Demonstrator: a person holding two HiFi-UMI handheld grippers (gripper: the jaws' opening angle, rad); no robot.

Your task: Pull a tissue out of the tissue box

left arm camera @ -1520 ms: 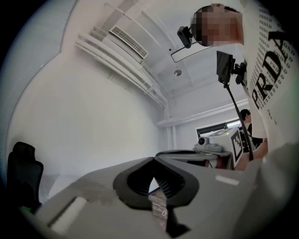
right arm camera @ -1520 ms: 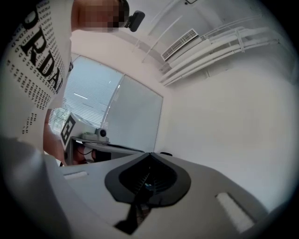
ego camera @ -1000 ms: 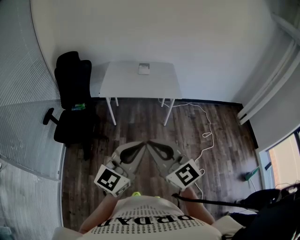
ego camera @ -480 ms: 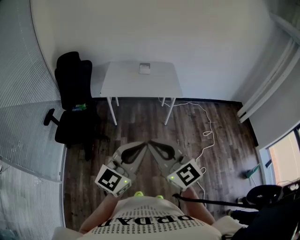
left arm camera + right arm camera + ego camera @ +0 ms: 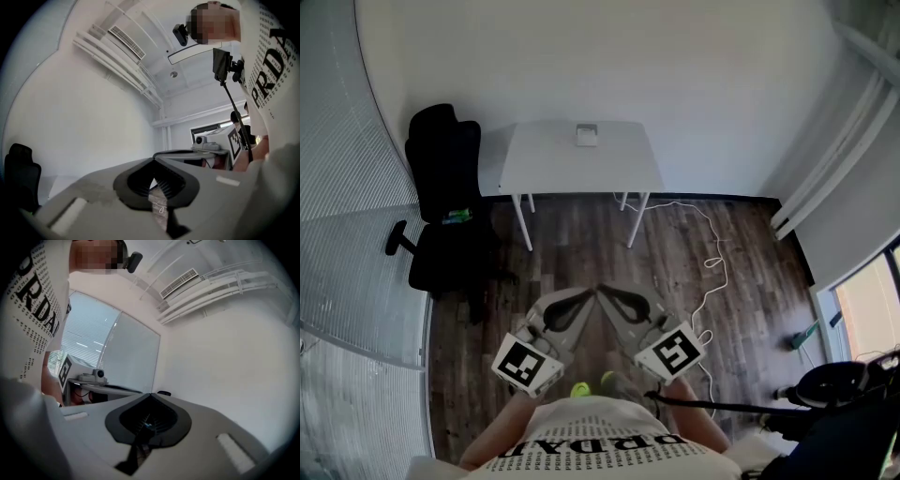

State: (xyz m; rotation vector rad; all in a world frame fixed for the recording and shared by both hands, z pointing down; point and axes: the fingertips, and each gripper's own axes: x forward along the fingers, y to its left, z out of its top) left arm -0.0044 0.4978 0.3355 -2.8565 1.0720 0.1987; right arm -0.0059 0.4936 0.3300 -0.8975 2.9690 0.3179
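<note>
The fingers (image 5: 93, 192) of the left gripper (image 5: 153, 160) are seen drawn together, tips touching and closed on themselves. The same is shown in the right gripper view, where the right gripper (image 5: 151, 394) is shut tip to tip, with only its own dark ribbed pads between the jaws. From the head view, both tools are held low, just in front of the person's shirt (image 5: 600, 436) and above the wooden floor (image 5: 750, 281). They are angled inward so that their tips come just beside one another. A marker cube (image 5: 525, 364) is carried at the back of the left tool, and a matching one sits on the right. Now to the target: the tissue box (image 5: 587, 136) is found on the white table (image 5: 544, 169), at its far edge and about midway between the far corners. It sits close to the wall (image 5: 581, 56) and well apart from both grippers. A black chair (image 5: 441, 187) is parked just beside the table's left edge. A white cable (image 5: 712, 267) is trailed across the floor from near the table's right-hand legs.
</note>
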